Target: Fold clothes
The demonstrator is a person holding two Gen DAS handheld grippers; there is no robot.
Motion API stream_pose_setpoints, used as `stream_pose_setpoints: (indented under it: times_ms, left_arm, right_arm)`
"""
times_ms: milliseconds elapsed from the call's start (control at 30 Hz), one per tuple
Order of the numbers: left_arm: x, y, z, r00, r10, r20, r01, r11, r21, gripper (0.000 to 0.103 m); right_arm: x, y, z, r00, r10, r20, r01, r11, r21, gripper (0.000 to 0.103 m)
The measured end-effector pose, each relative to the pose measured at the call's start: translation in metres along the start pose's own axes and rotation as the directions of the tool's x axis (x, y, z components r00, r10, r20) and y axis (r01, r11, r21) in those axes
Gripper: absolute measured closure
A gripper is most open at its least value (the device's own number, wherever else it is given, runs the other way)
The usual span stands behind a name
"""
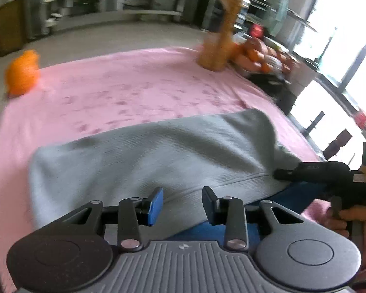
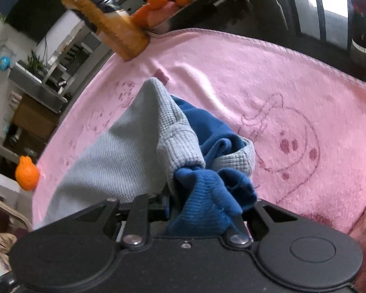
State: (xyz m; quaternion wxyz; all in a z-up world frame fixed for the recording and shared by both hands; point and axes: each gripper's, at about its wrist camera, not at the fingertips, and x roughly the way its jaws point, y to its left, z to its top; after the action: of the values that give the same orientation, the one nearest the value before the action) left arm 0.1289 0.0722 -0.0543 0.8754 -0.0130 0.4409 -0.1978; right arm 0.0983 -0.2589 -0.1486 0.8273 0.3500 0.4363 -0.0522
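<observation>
A grey and blue waffle-knit garment [image 1: 158, 151] lies on a pink towel [image 1: 124, 85]. My left gripper [image 1: 183, 204] is open and empty just above the garment's near edge. My right gripper [image 1: 280, 172] reaches in from the right and grips the garment's right end. In the right wrist view, that gripper [image 2: 197, 195] is shut on a bunch of the garment [image 2: 190, 151], grey cloth and blue cloth gathered between its fingers, which the cloth mostly hides.
An orange juice bottle [image 1: 222, 31] stands at the towel's far right corner, next to a tray of fruit [image 1: 261, 56]. A small orange object [image 1: 23, 73] sits at the far left corner. The pink towel [image 2: 280, 92] carries a drawn cartoon. Shelves and windows lie beyond.
</observation>
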Motion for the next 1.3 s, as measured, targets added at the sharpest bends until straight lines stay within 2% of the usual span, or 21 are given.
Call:
stream_pose_setpoints:
  times_ms: [67, 133, 200, 233, 267, 367, 467, 533, 667, 733, 833, 867, 967, 1067, 1133, 1200, 1300]
  left_arm:
    - [0.016, -0.011, 0.003, 1.0, -0.029, -0.006, 0.03, 0.998, 0.051, 0.069]
    - [0.034, -0.019, -0.003, 0.999, -0.029, -0.015, 0.031, 0.995, 0.092, 0.069]
    - [0.054, -0.02, -0.016, 0.998, 0.002, -0.059, 0.005, 0.993, 0.115, 0.07]
    - [0.064, -0.021, -0.023, 0.996, 0.024, -0.088, -0.012, 0.992, 0.128, 0.07]
    - [0.064, -0.026, -0.032, 0.998, 0.034, -0.056, -0.025, 0.988, 0.154, 0.07]
    - [0.06, -0.04, -0.042, 0.996, 0.078, -0.033, -0.068, 0.97, 0.234, 0.07]
    - [0.055, -0.039, -0.044, 0.997, 0.075, -0.012, -0.07, 0.968, 0.239, 0.07]
    - [0.044, -0.039, -0.039, 0.999, 0.033, 0.001, -0.032, 0.972, 0.232, 0.072]
    - [0.024, -0.044, -0.033, 0.995, -0.06, 0.079, 0.04, 0.971, 0.235, 0.071]
    - [0.035, -0.048, -0.03, 0.996, -0.041, 0.082, 0.021, 0.973, 0.23, 0.072]
    - [0.061, -0.049, -0.032, 1.0, 0.002, 0.013, -0.005, 0.971, 0.238, 0.075]
    - [0.066, -0.052, -0.035, 1.0, 0.019, 0.002, -0.018, 0.966, 0.26, 0.075]
    - [0.071, -0.06, -0.038, 0.998, 0.055, -0.017, -0.047, 0.954, 0.296, 0.075]
    - [0.068, -0.063, -0.04, 0.998, 0.062, -0.013, -0.055, 0.951, 0.303, 0.074]
    - [0.06, -0.06, -0.04, 0.999, 0.046, -0.014, -0.04, 0.958, 0.284, 0.074]
    - [0.042, -0.053, -0.042, 1.0, 0.006, -0.015, -0.002, 0.971, 0.24, 0.074]
    - [0.007, -0.038, -0.052, 0.998, -0.066, -0.025, 0.069, 0.99, 0.121, 0.074]
  right_arm:
    - [0.0, -0.009, 0.002, 0.999, 0.036, -0.005, -0.036, 0.998, 0.052, 0.084]
    - [0.001, -0.015, 0.002, 0.998, 0.069, -0.006, -0.068, 0.993, 0.094, 0.081]
    - [0.002, -0.023, 0.002, 0.993, 0.115, -0.003, -0.113, 0.982, 0.151, 0.063]
    - [0.002, -0.028, 0.003, 0.989, 0.147, 0.001, -0.145, 0.972, 0.184, 0.06]
    - [0.002, -0.031, 0.004, 0.986, 0.167, 0.004, -0.164, 0.964, 0.209, 0.056]
    - [0.003, -0.035, 0.007, 0.982, 0.188, 0.01, -0.185, 0.951, 0.25, 0.055]
    - [0.006, -0.034, 0.009, 0.982, 0.19, 0.009, -0.186, 0.947, 0.264, 0.055]
    - [0.007, -0.031, 0.009, 0.984, 0.18, 0.008, -0.176, 0.953, 0.246, 0.055]
    - [0.007, -0.029, 0.009, 0.985, 0.174, 0.009, -0.171, 0.958, 0.231, 0.054]
    - [0.008, -0.028, 0.01, 0.985, 0.174, 0.013, -0.173, 0.957, 0.235, 0.054]
    - [0.008, -0.026, 0.009, 0.986, 0.168, 0.023, -0.169, 0.96, 0.224, 0.053]
    - [0.008, -0.022, 0.01, 0.989, 0.144, 0.02, -0.145, 0.97, 0.197, 0.054]
    - [0.009, -0.011, 0.01, 0.998, 0.066, 0.012, -0.067, 0.991, 0.112, 0.079]
    - [0.006, 0.016, 0.009, 0.999, -0.039, 0.031, 0.04, 0.999, -0.03, 0.085]
    - [0.0, 0.041, 0.006, 0.992, -0.102, 0.075, 0.111, 0.986, -0.125, 0.086]
    - [-0.011, 0.066, 0.0, 0.982, -0.137, 0.132, 0.163, 0.964, -0.21, 0.087]
    - [-0.029, 0.099, -0.009, 0.965, -0.167, 0.202, 0.223, 0.927, -0.302, 0.087]
